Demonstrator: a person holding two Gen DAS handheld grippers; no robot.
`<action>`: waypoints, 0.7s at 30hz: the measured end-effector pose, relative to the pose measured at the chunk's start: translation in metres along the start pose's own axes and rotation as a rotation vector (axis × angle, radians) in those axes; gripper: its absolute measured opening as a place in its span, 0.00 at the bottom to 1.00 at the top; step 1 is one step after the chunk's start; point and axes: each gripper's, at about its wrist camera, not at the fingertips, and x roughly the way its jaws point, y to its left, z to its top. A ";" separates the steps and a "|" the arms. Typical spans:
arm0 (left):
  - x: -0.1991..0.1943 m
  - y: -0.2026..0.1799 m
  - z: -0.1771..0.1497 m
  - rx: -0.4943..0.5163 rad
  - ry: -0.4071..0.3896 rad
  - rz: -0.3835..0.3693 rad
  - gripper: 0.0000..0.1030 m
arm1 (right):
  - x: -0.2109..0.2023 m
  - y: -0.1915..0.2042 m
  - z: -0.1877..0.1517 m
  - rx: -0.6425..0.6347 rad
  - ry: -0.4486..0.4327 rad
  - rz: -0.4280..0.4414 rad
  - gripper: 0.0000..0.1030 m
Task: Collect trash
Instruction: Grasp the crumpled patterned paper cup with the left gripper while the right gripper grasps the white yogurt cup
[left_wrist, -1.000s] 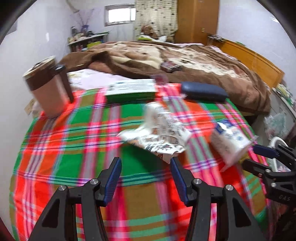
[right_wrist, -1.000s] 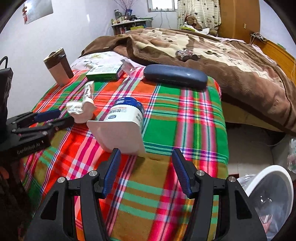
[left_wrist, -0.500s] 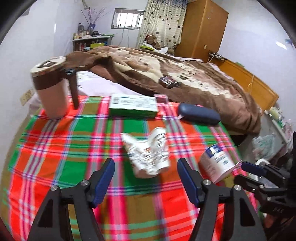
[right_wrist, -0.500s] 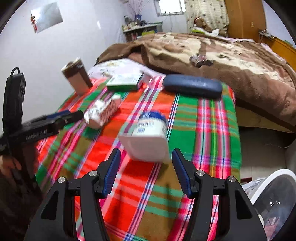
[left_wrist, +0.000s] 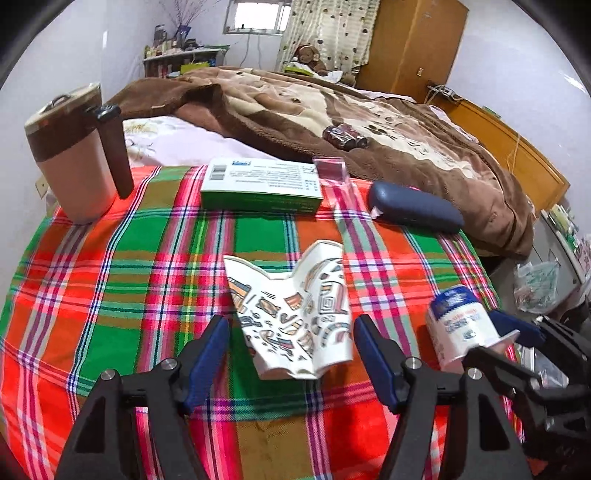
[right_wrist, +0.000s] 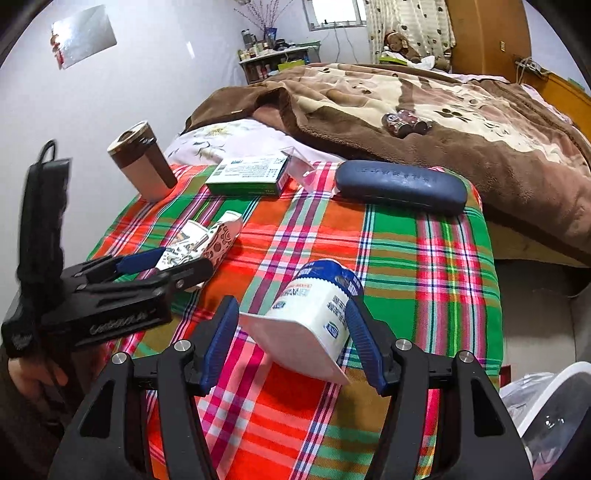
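Observation:
A crushed patterned paper cup (left_wrist: 295, 314) lies on the plaid tablecloth (left_wrist: 110, 280). My left gripper (left_wrist: 291, 347) is open, its jaws on either side of the cup's near end. A white yogurt cup with a blue top (right_wrist: 314, 314) lies on its side between the open jaws of my right gripper (right_wrist: 291, 332); it also shows in the left wrist view (left_wrist: 460, 328). The crushed cup shows in the right wrist view (right_wrist: 207, 243), with the left gripper (right_wrist: 159, 266) over it.
At the table's far side stand a brown-and-pink mug (left_wrist: 74, 162), a green-and-white box (left_wrist: 262, 184), a small clear pink stand (left_wrist: 330, 170) and a dark blue glasses case (left_wrist: 413, 208). A bed with a brown blanket (left_wrist: 332, 107) lies beyond. A white bin (right_wrist: 546, 413) stands right of the table.
Both grippers have moved forward: the left now straddles the crushed cup and the right now straddles the yogurt cup. Both stay open.

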 end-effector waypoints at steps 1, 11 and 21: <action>0.003 0.002 0.000 -0.002 0.002 0.005 0.68 | 0.000 0.000 -0.001 -0.009 0.009 -0.018 0.60; 0.015 0.001 0.001 -0.013 0.010 -0.007 0.67 | 0.014 -0.010 0.000 0.036 0.021 -0.072 0.60; 0.019 0.002 -0.001 -0.018 0.005 -0.027 0.52 | 0.017 -0.026 -0.006 0.164 -0.013 -0.043 0.60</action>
